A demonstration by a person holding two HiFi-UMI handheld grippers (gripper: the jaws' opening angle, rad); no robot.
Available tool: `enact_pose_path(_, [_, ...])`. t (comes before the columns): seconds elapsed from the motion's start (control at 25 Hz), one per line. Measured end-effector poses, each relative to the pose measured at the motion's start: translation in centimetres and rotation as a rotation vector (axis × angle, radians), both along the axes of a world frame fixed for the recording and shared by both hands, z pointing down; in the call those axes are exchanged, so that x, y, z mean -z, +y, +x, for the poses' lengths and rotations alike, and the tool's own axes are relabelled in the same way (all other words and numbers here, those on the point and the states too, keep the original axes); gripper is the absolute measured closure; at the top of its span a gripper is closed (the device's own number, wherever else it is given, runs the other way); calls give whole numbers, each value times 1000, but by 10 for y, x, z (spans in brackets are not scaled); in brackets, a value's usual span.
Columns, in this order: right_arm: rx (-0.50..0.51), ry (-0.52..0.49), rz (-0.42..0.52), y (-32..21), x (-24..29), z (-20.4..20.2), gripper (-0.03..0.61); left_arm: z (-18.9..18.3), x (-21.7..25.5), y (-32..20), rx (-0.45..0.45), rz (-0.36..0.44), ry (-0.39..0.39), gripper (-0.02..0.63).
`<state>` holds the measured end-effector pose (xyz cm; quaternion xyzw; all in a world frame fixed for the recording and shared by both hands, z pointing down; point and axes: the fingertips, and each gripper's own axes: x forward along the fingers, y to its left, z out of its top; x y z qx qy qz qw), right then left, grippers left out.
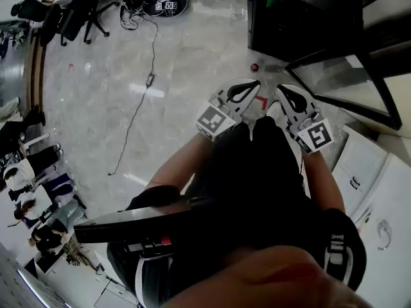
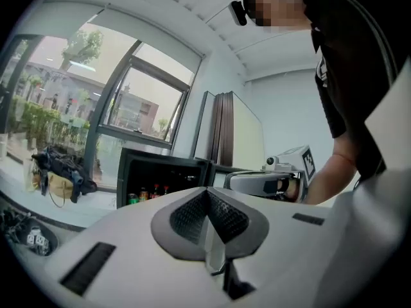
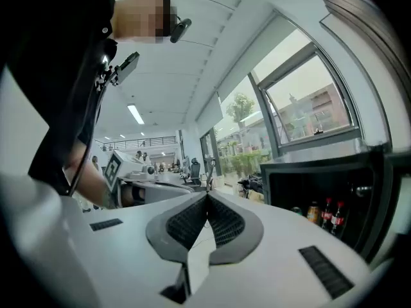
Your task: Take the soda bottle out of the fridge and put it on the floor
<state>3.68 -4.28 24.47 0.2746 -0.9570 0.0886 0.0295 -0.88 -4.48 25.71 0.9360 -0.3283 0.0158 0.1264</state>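
Observation:
A small black fridge (image 1: 292, 18) stands open at the top right of the head view, its glass door (image 1: 350, 82) swung out to the right. Inside, dark soda bottles with red caps (image 3: 332, 215) stand in a row beside a green can (image 2: 133, 199). The same bottles (image 2: 156, 190) are small and far off in the left gripper view. My left gripper (image 1: 250, 85) and right gripper (image 1: 284, 91) are held side by side in front of the person's body, short of the fridge. Both are shut with nothing between the jaws: left (image 2: 207, 191), right (image 3: 207, 196).
Pale stone floor (image 1: 180, 63) lies before the fridge, with a small red thing (image 1: 254, 67) on it. A cable (image 1: 138, 108) trails left to a round marked device (image 1: 160, 2). Office chairs (image 1: 70, 15) stand far left, white cabinets (image 1: 379, 191) at right. A black bag (image 2: 61, 169) sits by the window.

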Motion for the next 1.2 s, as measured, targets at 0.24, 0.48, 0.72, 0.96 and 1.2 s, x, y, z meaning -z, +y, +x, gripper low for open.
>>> enact_pose_path(0.24, [29, -25, 68, 28, 77, -6, 566, -1, 77, 19, -19, 60, 21, 615])
enact_pose_path(0.48, [65, -53, 111, 20, 117, -4, 568, 18, 109, 17, -47, 93, 29, 615])
enact_pose_path(0.72, [89, -51, 168, 15, 126, -11, 568, 22, 116, 12, -51, 122, 13, 615])
enact_pose_path(0.96, [98, -52, 191, 12, 130, -12, 567, 20, 123, 10, -31, 131, 1, 615])
enact_pose_path(1.2, [96, -48, 224, 7, 134, -8, 568, 23, 126, 5, -29, 154, 28, 615])
